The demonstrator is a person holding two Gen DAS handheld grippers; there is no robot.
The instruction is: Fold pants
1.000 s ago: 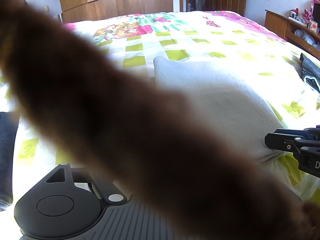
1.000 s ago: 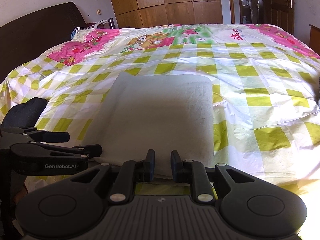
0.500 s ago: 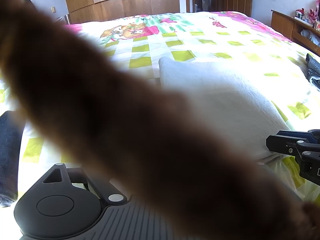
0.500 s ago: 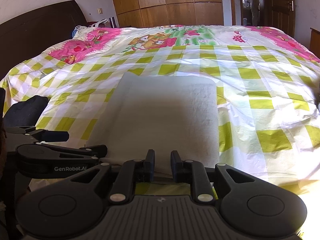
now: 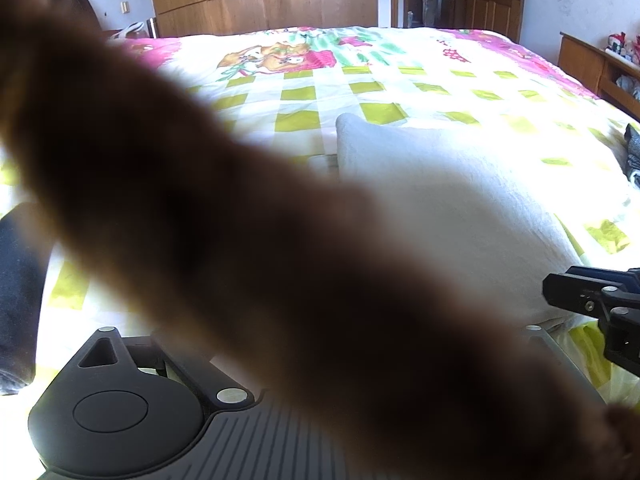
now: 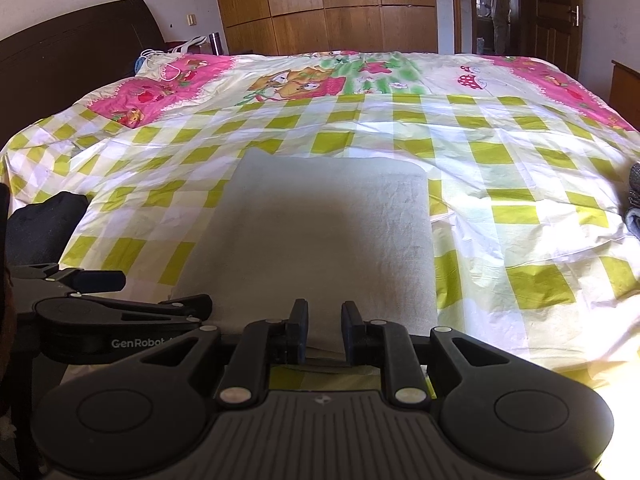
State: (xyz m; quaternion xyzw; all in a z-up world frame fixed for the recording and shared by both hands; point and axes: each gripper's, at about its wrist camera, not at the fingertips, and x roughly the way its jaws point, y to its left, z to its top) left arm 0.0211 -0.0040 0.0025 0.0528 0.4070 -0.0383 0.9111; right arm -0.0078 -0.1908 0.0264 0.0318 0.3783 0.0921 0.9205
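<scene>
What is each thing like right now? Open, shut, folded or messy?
pants: folded into a flat rectangle, lying on the bedsheet.
left gripper: jaws wide open, have just been opening, nothing between them.
right gripper: jaws close together at the pants' near edge; can't tell if they pinch it.
bedsheet: spread out, a bit wrinkled.
wardrobe: doors shut.
door: open.

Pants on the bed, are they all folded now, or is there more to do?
Nearly done, it seems. The pants already lie as a neat flat rectangle on the bed. The left gripper has just been opening its jaws by the near left corner, with nothing pinched. The right gripper sits at the near edge; whether it grips is unclear. Left: maybe one more fold, or just letting go.
</scene>
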